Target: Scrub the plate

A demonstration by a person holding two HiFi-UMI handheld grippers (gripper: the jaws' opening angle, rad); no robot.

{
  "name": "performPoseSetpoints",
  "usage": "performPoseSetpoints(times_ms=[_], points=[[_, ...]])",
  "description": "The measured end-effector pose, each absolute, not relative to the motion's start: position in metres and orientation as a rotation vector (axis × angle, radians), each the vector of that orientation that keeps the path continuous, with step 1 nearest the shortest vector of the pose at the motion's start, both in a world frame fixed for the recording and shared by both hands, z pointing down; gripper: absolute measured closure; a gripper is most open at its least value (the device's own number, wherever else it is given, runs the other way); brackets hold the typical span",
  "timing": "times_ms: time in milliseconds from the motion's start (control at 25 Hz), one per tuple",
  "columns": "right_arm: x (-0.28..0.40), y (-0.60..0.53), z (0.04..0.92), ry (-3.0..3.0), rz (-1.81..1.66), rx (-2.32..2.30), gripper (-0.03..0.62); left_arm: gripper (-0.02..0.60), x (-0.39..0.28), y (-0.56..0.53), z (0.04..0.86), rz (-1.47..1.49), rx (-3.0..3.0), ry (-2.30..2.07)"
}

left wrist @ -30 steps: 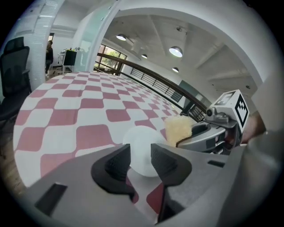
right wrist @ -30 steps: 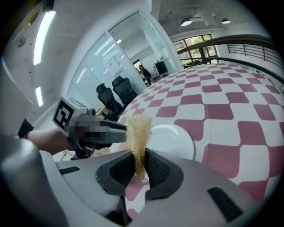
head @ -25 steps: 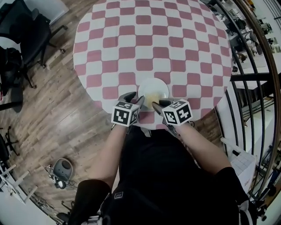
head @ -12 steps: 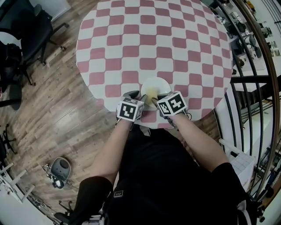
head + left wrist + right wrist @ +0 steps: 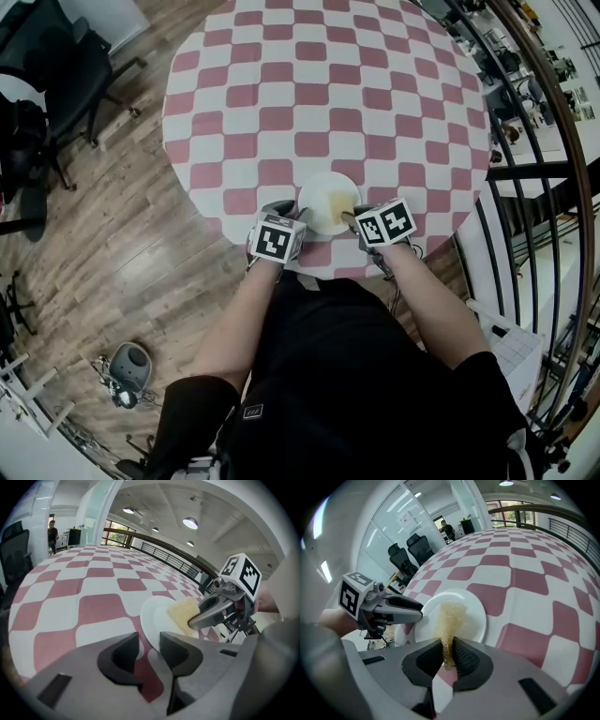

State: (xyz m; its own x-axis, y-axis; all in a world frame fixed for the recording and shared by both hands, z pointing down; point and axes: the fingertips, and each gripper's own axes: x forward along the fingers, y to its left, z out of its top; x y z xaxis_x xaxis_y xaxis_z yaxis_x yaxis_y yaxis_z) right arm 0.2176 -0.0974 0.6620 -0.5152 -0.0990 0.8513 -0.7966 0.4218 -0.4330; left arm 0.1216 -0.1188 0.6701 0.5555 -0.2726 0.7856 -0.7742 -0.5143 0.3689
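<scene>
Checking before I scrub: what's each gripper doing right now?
Left gripper: open, jaws just closing slightly, rim of the round white plate between them.
Right gripper: shut on the yellow scrubbing sponge.

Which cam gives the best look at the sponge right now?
Right gripper view: the sponge fills the centre, pinched in the right gripper, free end lying on the plate. Left gripper view shows its broad yellow face from the side. Head view shows only a small yellowish patch.
</scene>
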Motion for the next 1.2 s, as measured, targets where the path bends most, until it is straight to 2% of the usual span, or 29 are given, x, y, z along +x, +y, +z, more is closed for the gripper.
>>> performPoseSetpoints(times_ms=[280, 520, 640, 880, 1200], points=[[0.253, -0.118, 0.656, -1.875, 1.085, 0.874, 0.542, 0.437, 0.12, -0.12, 0.67, 0.841, 2.067, -0.828], [0.31, -0.14, 0.649, -1.775, 0.968, 1.121, 0.542, 0.445, 0.12, -0.119, 0.67, 0.856, 2.066, -0.808], [0.284, -0.154, 0.623, -1.908, 1.058, 1.13, 0.542, 0.445, 0.12, -0.12, 0.67, 0.851, 2.064, -0.801], [0.181, -0.126, 0.635, -1.977, 1.135, 0.722, 0.54, 0.445, 0.123, -0.119, 0.67, 0.828, 2.063, -0.79], [0.151, -0.134, 0.663, -1.911, 0.978, 0.666, 0.54, 0.448, 0.122, -0.119, 0.669, 0.847, 2.069, -0.784]])
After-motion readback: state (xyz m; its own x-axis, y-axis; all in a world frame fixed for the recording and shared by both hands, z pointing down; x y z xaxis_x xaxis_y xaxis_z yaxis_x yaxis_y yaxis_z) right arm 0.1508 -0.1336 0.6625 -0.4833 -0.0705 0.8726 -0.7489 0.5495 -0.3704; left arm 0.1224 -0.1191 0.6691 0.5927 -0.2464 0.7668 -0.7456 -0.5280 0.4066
